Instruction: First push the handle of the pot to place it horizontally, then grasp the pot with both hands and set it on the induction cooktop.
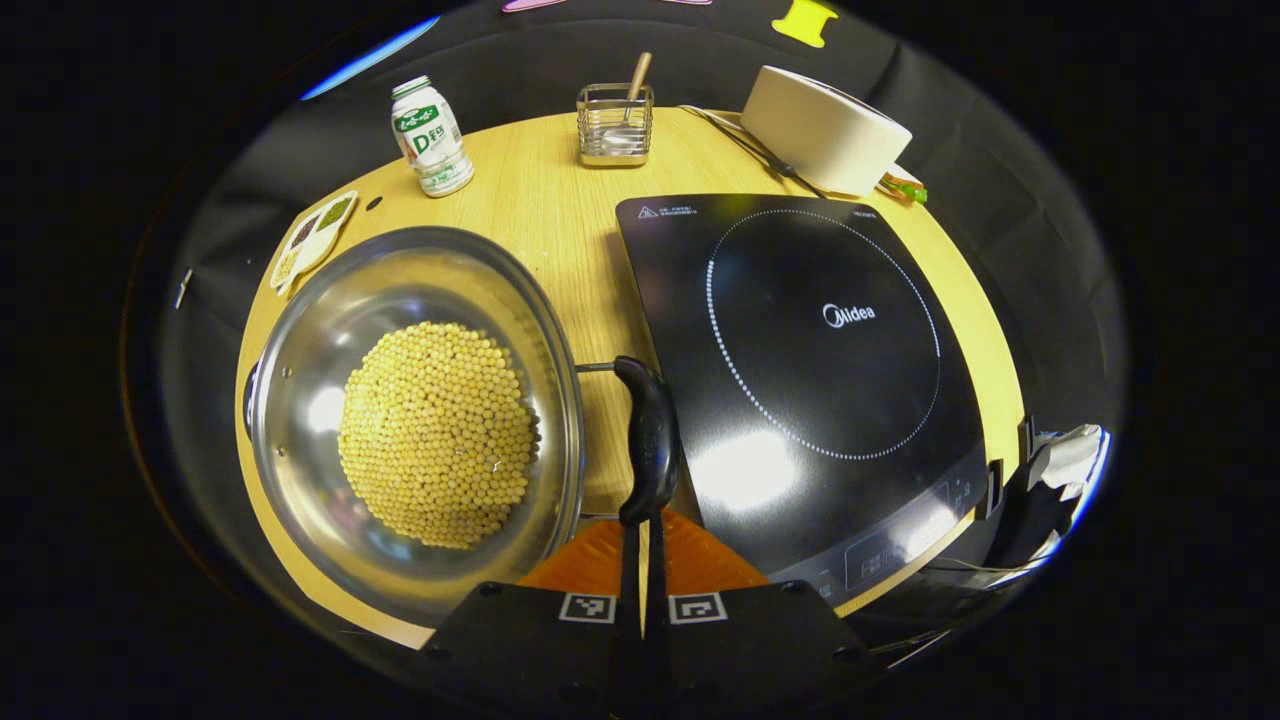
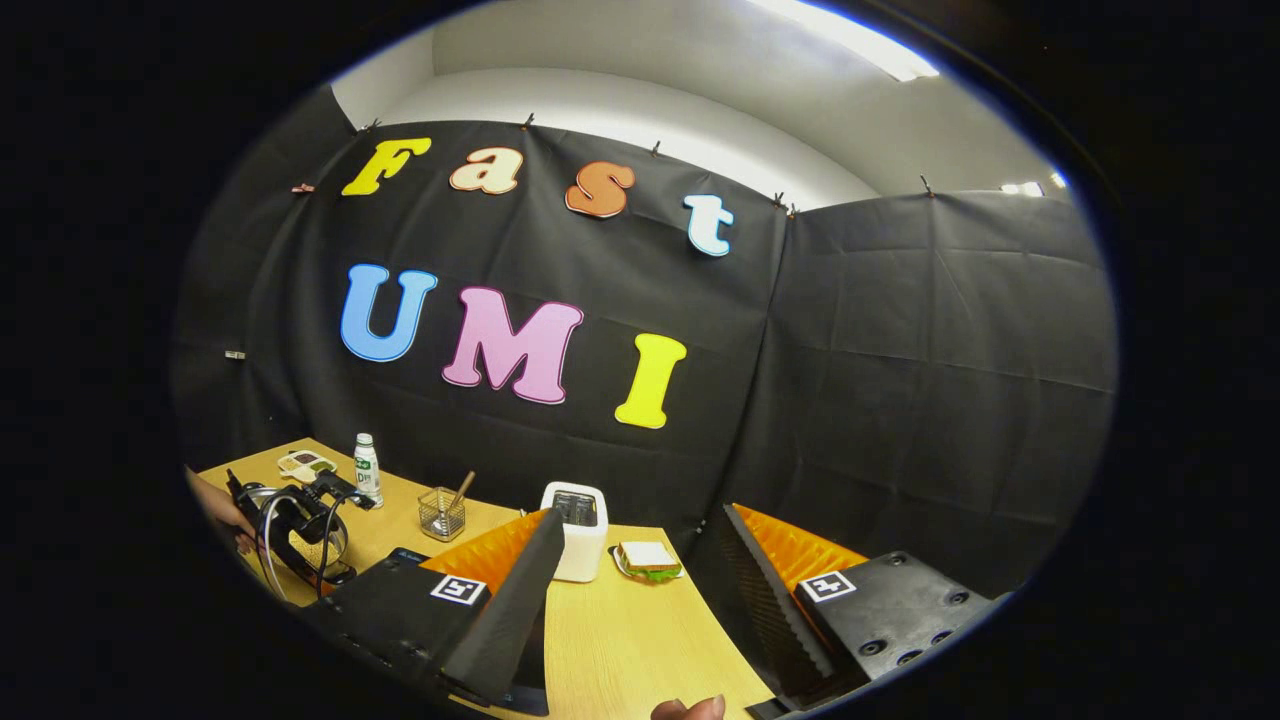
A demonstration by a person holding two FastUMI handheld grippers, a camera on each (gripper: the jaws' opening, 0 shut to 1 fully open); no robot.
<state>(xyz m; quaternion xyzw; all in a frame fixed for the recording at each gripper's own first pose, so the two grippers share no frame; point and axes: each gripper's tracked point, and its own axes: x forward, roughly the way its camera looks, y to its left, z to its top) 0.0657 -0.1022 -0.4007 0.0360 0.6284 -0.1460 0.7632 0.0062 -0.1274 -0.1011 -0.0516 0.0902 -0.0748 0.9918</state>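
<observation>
handle push under way, lift not begun

my left gripper (image 1: 641,560), clenched, meets the handle (image 1: 648,440), which points near. the pot (image 1: 415,410) sits left of the induction cooktop (image 1: 800,370). my right gripper (image 2: 640,600) hangs released.

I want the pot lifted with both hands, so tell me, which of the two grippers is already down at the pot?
The left gripper: its jaws are closed together right at the pot's black handle. The right gripper hangs open, aimed at the booth wall.

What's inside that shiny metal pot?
The pot holds a mound of small yellow beans, heaped mid-bowl. Bare steel shows around them; the pot's bottom under the heap is hidden.
</observation>
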